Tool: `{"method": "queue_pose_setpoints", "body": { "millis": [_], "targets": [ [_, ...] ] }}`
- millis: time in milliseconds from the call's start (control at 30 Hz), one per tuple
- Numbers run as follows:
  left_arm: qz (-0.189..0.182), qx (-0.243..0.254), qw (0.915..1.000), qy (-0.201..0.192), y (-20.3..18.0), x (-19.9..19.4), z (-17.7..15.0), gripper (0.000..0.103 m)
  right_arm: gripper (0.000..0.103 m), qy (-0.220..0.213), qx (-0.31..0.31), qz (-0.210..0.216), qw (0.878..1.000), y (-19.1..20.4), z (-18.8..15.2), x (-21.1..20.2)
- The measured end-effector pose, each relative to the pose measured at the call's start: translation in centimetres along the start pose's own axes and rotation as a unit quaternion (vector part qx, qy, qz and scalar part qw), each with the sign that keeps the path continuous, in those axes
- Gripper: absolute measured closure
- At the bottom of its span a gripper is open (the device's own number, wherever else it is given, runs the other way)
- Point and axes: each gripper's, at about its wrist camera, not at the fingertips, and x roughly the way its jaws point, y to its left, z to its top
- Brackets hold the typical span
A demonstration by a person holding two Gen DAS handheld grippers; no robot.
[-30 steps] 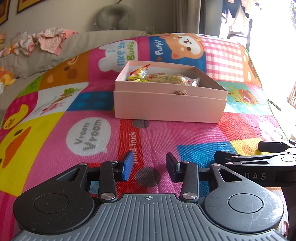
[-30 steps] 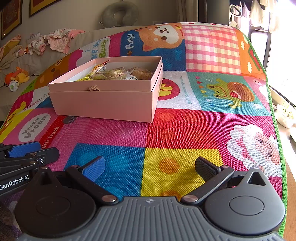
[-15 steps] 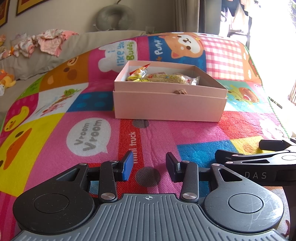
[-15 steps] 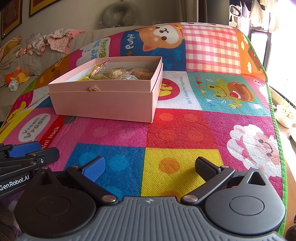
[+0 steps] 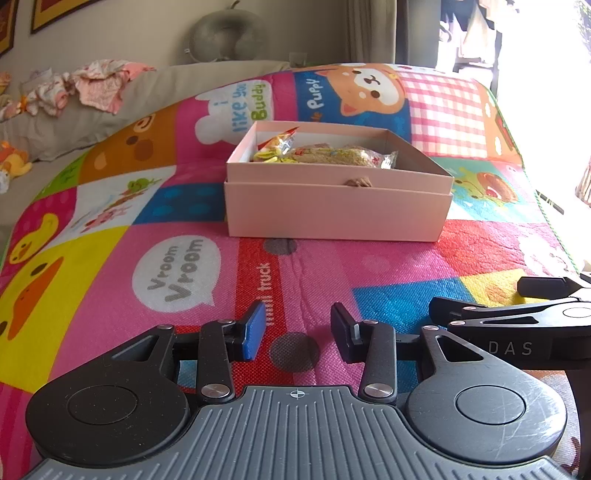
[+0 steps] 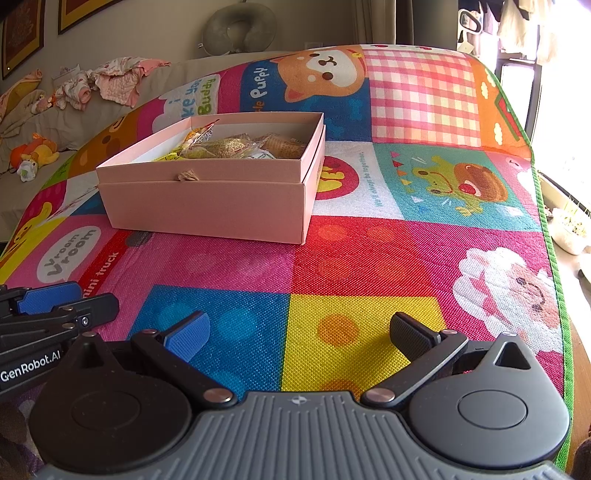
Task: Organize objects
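Observation:
A pink cardboard box [image 5: 338, 214] [image 6: 207, 210] sits nested in its lid on a colourful play mat [image 5: 147, 229] [image 6: 369, 258]. Several wrapped snack packets [image 5: 332, 156] [image 6: 236, 147] lie inside it. My left gripper [image 5: 297, 332] hovers low over the mat in front of the box, open, with nothing between its fingers. My right gripper [image 6: 299, 334] is open wider, also empty, over the blue and yellow squares to the right of the box. Each gripper shows at the edge of the other's view, the right gripper [image 5: 532, 299] beside the left one, the left gripper [image 6: 55, 302] beside the right.
A grey sofa [image 5: 110, 110] runs along the back left with crumpled pink clothes [image 5: 96, 85] and a plush toy [image 6: 33, 155]. A grey neck pillow [image 6: 240, 27] rests behind it. The mat's green edge [image 6: 550, 240] drops off at the right near a bright window.

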Motion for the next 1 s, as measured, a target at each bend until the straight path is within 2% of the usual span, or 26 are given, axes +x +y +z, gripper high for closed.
{"method": "queue_pose_setpoints", "body": {
  "millis": [1000],
  "targets": [
    [-0.004,0.001,1.0000,0.000,0.11,0.02,-0.03,0.059,0.000,0.000,0.000,0.000,1.000,-0.02,0.00,-0.01]
  ]
}}
